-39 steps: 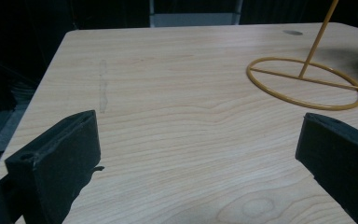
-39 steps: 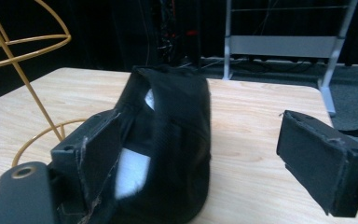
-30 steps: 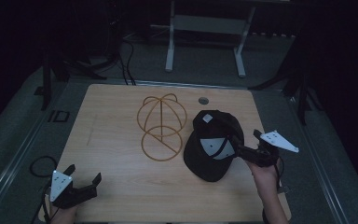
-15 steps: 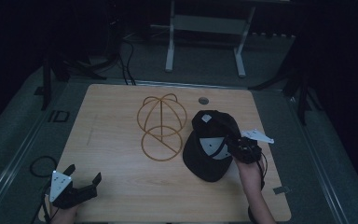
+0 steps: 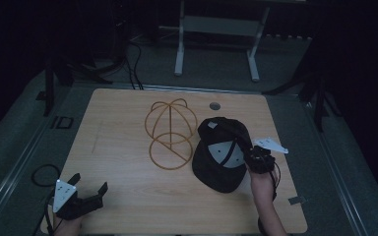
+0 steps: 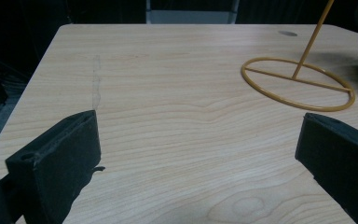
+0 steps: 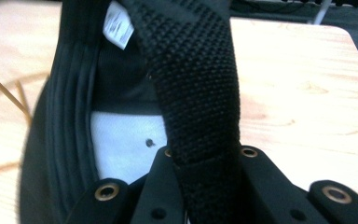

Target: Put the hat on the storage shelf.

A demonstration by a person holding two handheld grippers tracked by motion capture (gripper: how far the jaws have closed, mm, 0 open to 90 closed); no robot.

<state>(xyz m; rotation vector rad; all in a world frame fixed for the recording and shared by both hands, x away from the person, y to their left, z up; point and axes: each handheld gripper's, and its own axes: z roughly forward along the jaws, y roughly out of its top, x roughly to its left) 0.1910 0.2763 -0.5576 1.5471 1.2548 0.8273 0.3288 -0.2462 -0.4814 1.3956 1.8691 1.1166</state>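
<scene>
1. Broadly, the work stands at its first step: a black cap [image 5: 221,155] lies upside down on the wooden table [image 5: 123,147], just right of the gold wire hat stand [image 5: 170,135], its pale inner lining facing up. Judging from that, the cap is meant for the stand; the stand is bare, so lifting, turning and seating the cap are all left.
2. Next, the right gripper [image 5: 258,158] sits at the cap's right edge, on the side away from the stand. Its jaws have just been closing, and the right gripper view shows them clamped on the cap's woven back strap [image 7: 200,102], which rises between them.
3. Meanwhile the left gripper [image 5: 81,194] rests well left of the stand and nearer the person, near the table's front left corner, jaws spread wide with nothing between them.
4. As for the surface, light wood grain with a small round grommet [image 5: 215,105] just beyond the stand.
5. Beyond the table, grey carpet, loose cables and a pale metal frame [image 5: 216,39] sit in a dark room.
</scene>
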